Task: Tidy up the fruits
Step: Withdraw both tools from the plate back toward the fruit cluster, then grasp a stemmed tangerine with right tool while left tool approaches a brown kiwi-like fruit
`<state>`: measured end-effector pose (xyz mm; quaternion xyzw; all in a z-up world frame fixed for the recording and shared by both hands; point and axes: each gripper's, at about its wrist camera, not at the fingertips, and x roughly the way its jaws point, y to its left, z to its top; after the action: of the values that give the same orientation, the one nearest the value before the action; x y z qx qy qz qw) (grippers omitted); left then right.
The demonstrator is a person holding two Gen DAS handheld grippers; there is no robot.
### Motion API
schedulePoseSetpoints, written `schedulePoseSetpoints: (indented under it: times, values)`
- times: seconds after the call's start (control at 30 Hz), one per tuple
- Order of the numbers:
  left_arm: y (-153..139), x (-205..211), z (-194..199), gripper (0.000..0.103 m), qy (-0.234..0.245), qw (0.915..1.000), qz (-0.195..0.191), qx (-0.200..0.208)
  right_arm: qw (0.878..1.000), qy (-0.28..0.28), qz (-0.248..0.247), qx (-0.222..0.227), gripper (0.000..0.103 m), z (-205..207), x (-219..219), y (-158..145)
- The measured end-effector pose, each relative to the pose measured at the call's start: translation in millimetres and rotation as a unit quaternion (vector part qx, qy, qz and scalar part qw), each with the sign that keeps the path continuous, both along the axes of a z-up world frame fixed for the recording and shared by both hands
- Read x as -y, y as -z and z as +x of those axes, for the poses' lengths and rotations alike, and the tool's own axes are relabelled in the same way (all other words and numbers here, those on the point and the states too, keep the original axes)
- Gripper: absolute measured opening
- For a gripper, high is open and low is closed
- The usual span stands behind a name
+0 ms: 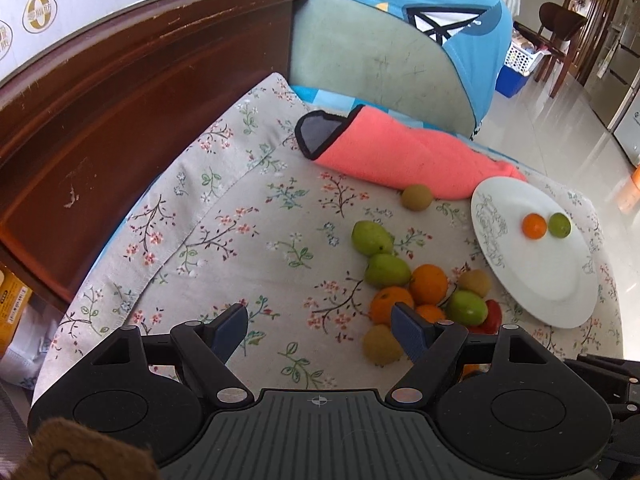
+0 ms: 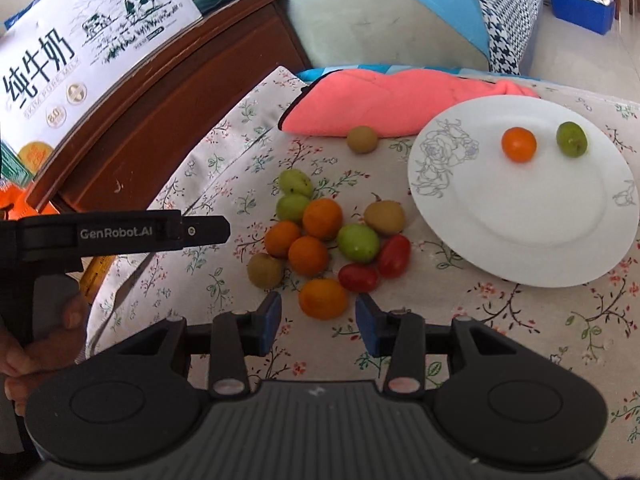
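both wrist views overlook fruit pile

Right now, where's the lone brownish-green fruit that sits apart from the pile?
In the right wrist view the brownish-green fruit lies on the floral cloth, against the pink towel's near edge, left of the white plate and beyond the fruit pile.

Your left gripper hangs open over the floral cloth, its right pad beside the fruit pile (nothing between the pads). On the white plate sit an orange and a green fruit, touching.
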<state>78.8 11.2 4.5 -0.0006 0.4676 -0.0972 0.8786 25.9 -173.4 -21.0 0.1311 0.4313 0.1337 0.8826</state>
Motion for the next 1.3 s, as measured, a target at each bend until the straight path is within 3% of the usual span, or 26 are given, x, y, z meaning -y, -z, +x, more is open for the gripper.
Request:
schedulePoseSetpoints:
  times: [0.33,0.5,0.63,0.97,1.3]
  values:
    - [4.0,-11.8,0.7,0.079,-0.011,0.9999,-0.002,-0.012,0.999,0.002,-0.034,0.005,0.043,7.0,-16.0,10.0]
    - [6.6,-8.5,-1.7,0.079,0.001,0.9999,0.006,-0.013,0.999,0.008,-0.04,0.007,0.042,11.6,-17.8,13.2]
    - [9.9,-6.4,-4.0,0.079,0.011,0.9998,0.01,-0.015,0.999,0.005,-0.044,0.003,0.031,12.3,-19.1,16.0]
    - [19.7,6.0,-14.6,0.079,0.058,0.9979,0.027,-0.008,0.999,0.0,-0.033,-0.001,0.031,-2.5,-2.2,7.4]
    - [35.9,28.4,-15.3,0.077,0.087,0.9956,0.035,0.006,0.998,0.035,-0.031,-0.036,0.031,-4.6,13.8,12.5]
